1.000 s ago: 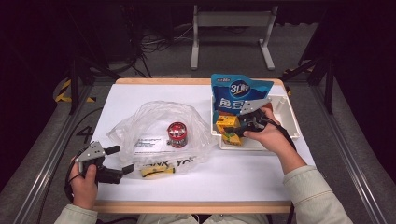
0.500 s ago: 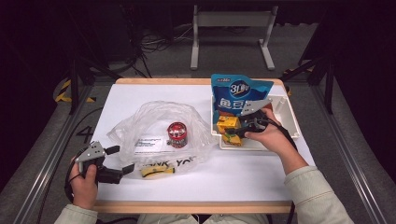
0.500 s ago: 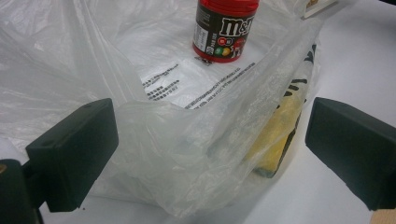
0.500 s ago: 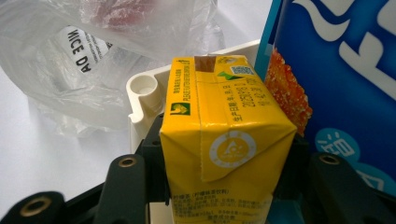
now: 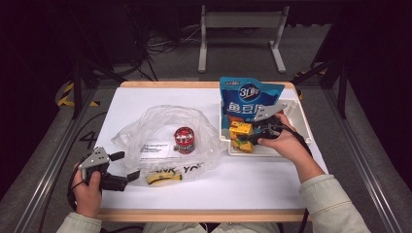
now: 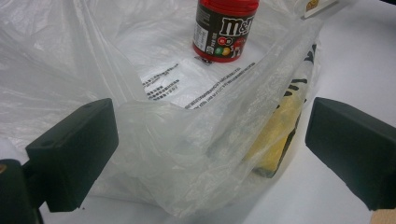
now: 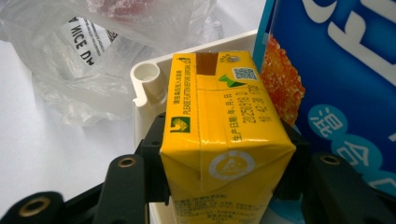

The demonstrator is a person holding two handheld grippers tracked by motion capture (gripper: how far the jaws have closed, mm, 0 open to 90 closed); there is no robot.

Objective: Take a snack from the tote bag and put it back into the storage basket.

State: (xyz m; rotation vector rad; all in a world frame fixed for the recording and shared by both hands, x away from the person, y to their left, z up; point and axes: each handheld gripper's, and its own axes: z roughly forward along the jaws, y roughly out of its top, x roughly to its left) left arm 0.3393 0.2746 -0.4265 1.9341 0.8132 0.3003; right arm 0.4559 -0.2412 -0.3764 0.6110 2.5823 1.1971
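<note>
Carton in tray, before pouch; bag lies left, holding can.

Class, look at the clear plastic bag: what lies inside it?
Inside the plastic bag stand a red candy tub and a printed slip. Crumpled folds blur a yellow item near the bag's edge.

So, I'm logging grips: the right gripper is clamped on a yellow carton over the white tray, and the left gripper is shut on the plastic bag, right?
Not quite. The left gripper is open: its jaws straddle the plastic bag without pressing, as the left gripper view shows. The rest holds.
</note>
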